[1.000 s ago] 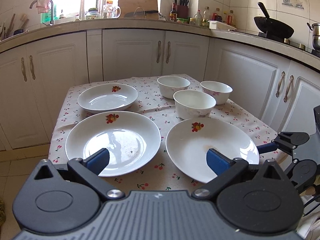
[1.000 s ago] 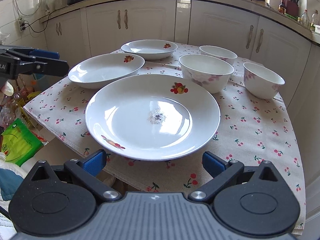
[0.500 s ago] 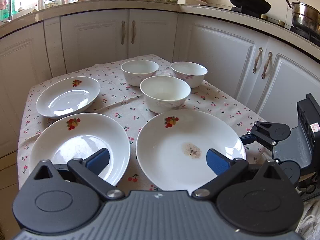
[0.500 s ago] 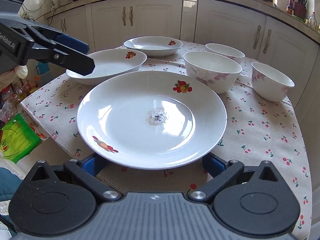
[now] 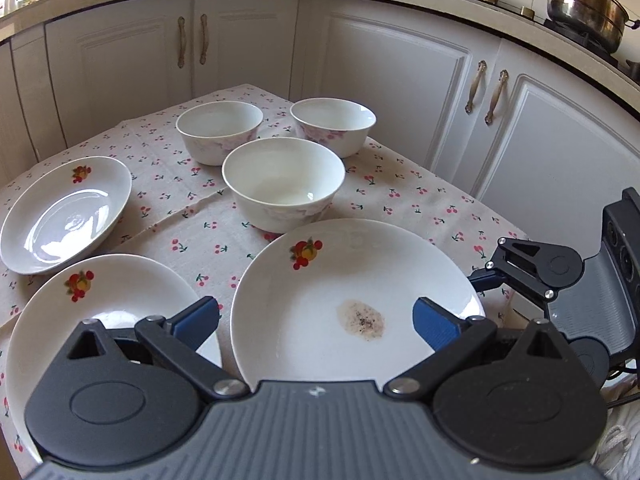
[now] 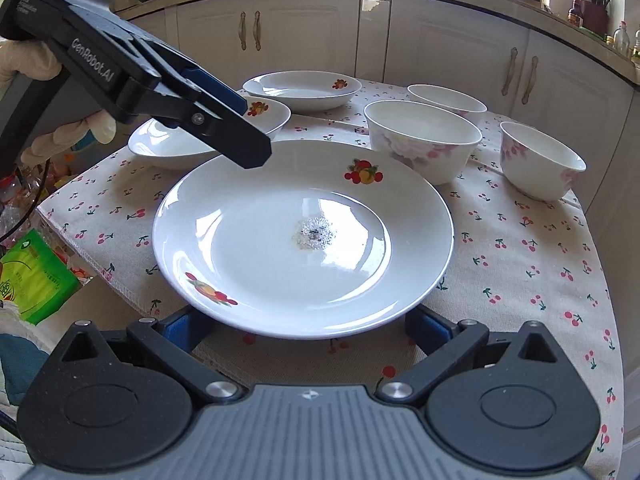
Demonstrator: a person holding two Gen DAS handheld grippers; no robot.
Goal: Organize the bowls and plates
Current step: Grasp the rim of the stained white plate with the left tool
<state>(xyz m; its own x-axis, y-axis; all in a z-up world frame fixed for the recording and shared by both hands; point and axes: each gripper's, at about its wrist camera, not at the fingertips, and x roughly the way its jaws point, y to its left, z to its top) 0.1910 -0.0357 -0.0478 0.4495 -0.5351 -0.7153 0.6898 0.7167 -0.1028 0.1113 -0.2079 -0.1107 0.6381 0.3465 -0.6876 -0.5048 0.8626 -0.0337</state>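
Note:
A large white plate (image 5: 340,292) with fruit print and a speck stain lies at the table's near edge; it also shows in the right wrist view (image 6: 304,236). My left gripper (image 5: 316,320) is open and hovers over it; it also appears in the right wrist view (image 6: 236,132). My right gripper (image 6: 308,326) is open, its fingers hidden under the plate's near rim. A second plate (image 5: 112,308) and a deep plate (image 5: 64,212) lie to the left. Three white bowls (image 5: 284,184) (image 5: 219,130) (image 5: 333,125) stand behind.
The cherry-print tablecloth (image 5: 400,196) covers a small table. White cabinets (image 5: 400,80) wrap around the back and right. A green packet (image 6: 32,276) lies on the floor beyond the table's left edge. A steel pot (image 5: 584,4) sits on the counter.
My left gripper has swung right, from above the left plate to above the stained plate. My right gripper has moved forward, its fingers now under the plate's near rim.

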